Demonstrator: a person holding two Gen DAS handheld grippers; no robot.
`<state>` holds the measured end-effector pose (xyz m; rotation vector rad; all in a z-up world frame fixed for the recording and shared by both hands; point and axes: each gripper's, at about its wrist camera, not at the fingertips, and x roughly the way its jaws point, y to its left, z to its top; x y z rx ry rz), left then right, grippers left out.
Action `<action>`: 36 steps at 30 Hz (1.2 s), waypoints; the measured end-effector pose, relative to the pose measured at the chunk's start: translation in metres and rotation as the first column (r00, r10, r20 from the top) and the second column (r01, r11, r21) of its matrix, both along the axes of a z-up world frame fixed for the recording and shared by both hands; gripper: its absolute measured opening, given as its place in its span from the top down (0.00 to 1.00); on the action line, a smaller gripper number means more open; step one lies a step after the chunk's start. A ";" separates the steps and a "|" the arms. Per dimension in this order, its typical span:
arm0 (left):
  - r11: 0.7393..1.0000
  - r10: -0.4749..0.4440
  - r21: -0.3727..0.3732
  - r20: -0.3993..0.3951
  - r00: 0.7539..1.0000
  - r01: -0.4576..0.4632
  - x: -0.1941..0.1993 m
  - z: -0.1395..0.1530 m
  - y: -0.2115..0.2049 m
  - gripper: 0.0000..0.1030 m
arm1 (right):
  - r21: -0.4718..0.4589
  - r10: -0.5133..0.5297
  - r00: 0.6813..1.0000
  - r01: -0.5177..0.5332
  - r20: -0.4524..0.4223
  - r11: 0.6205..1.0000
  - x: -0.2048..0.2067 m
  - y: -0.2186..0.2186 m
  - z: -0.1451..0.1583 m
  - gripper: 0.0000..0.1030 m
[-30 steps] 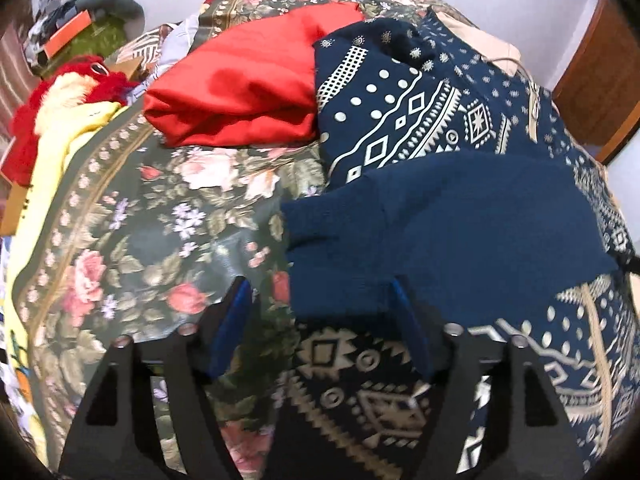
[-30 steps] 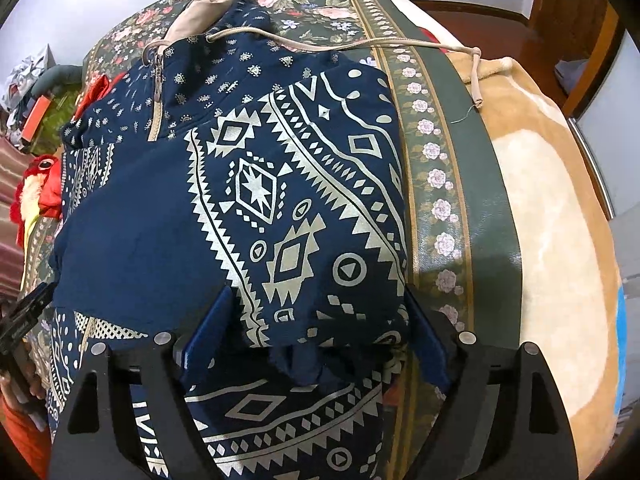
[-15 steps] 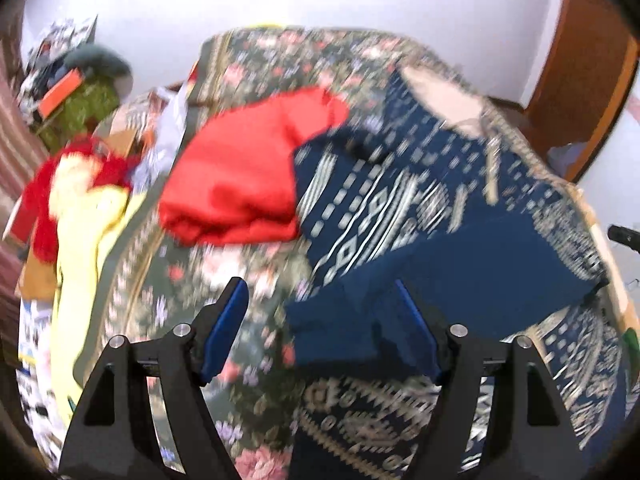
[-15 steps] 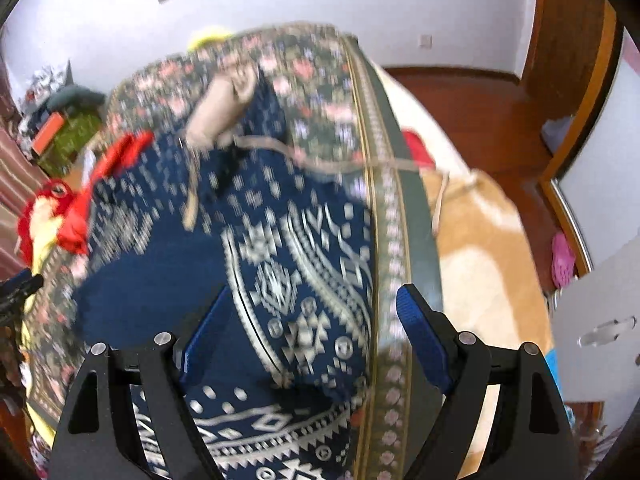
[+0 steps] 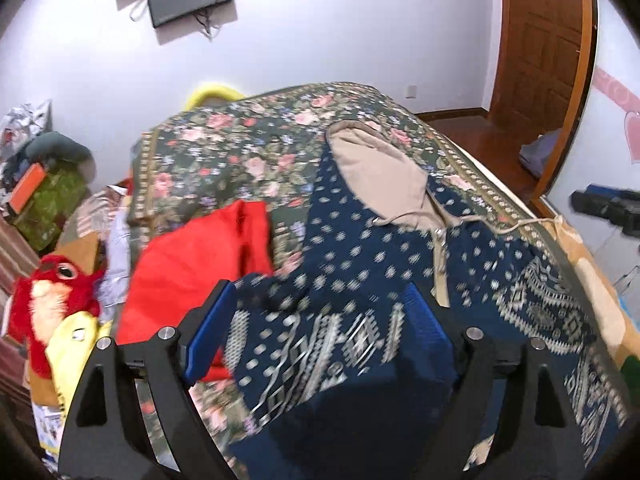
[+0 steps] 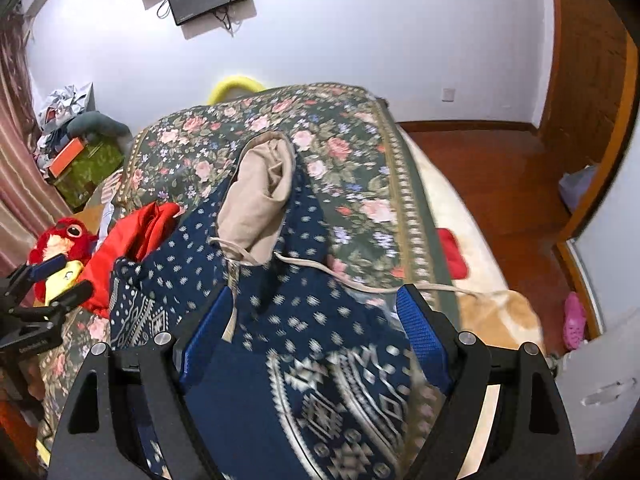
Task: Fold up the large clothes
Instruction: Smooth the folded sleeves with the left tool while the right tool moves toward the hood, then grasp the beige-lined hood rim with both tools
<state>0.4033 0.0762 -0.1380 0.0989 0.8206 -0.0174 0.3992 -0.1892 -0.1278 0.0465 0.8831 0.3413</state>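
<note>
Both fingers (image 5: 316, 328) (image 6: 316, 328) lifted off hoodie (image 5: 360, 272), spread wide, left opening, empty.

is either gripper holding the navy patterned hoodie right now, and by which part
Nothing is held. The left gripper is opening and the right gripper stands open, both above the hoodie.

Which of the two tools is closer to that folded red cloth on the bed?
Left. The left tool hangs right beside the folded red cloth, jaws opening and gripping nothing. The right tool hangs farther off, over the navy patterned hoodie.
</note>
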 end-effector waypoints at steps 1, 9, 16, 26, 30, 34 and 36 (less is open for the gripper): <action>1.000 -0.002 -0.012 -0.010 1.000 0.002 0.011 -0.003 -0.002 0.17 | 0.008 0.006 1.000 -0.005 -0.013 1.000 0.007 0.006 -0.005 0.21; 0.995 0.031 -0.091 -0.093 0.995 -0.039 0.082 -0.037 -0.006 0.17 | 0.048 -0.015 0.991 0.022 -0.135 0.999 0.069 0.035 -0.049 0.21; 0.977 0.066 -0.186 -0.183 0.981 -0.100 0.145 -0.068 0.005 0.17 | 0.093 -0.095 0.966 0.120 -0.242 0.988 0.126 0.041 -0.079 0.21; 0.936 0.114 -0.285 -0.304 0.946 -0.205 0.200 -0.121 0.024 0.17 | 0.009 -0.042 0.952 0.047 -0.302 0.999 0.160 0.053 -0.126 0.22; 0.910 0.107 -0.359 -0.285 0.952 -0.210 0.195 -0.128 0.033 0.30 | 0.029 0.012 0.963 -0.005 -0.270 1.000 0.151 0.050 -0.123 0.40; 0.914 0.088 -0.361 -0.269 0.959 -0.185 0.188 -0.121 0.028 0.63 | 0.009 0.023 0.967 -0.021 -0.252 1.000 0.142 0.053 -0.118 0.77; 0.921 0.082 -0.346 -0.271 0.959 -0.176 0.185 -0.117 0.023 0.78 | -0.019 0.027 0.970 -0.032 -0.241 0.999 0.137 0.056 -0.115 0.86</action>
